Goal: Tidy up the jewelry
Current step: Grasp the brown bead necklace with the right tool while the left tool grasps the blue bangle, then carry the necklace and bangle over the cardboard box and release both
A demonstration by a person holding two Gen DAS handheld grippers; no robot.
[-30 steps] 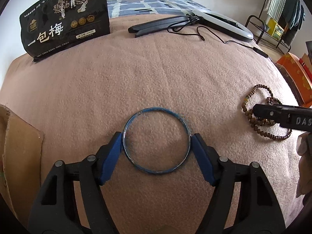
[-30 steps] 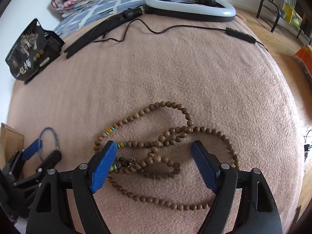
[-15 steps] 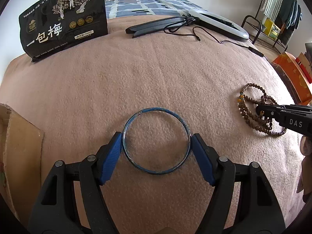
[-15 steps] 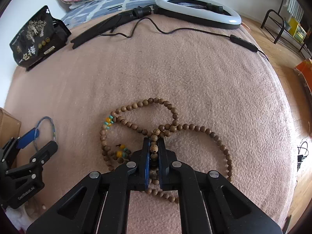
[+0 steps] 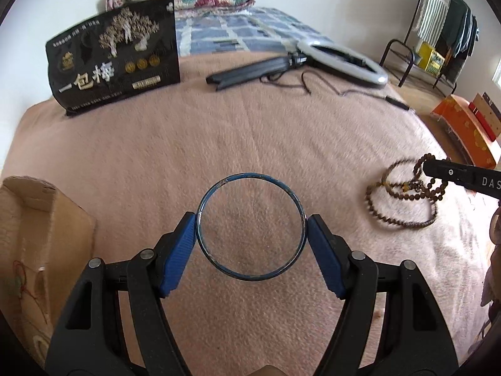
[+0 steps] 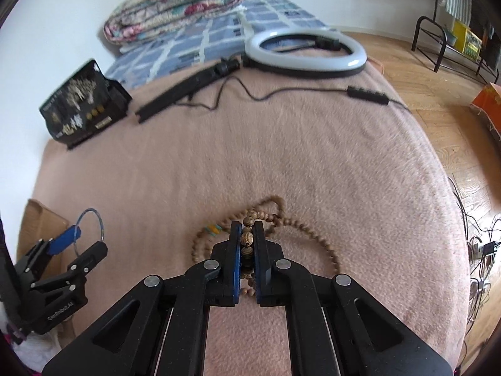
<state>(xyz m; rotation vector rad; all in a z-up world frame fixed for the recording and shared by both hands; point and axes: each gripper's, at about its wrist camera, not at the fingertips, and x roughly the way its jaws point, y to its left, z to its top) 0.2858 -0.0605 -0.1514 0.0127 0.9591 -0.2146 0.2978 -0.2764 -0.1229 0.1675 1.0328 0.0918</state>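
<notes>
Both grippers have lifted since 0.5 s ago: beads now bunch up off the blanket. Right gripper is nearly closed, pads pinching a few large wooden beads of the bead necklace, rest of the strand trailing on the pink blanket. Left gripper sits half-open, blue pads touching both sides of the blue bangle, clamped across its width. Cardboard box is just left of it.
</notes>
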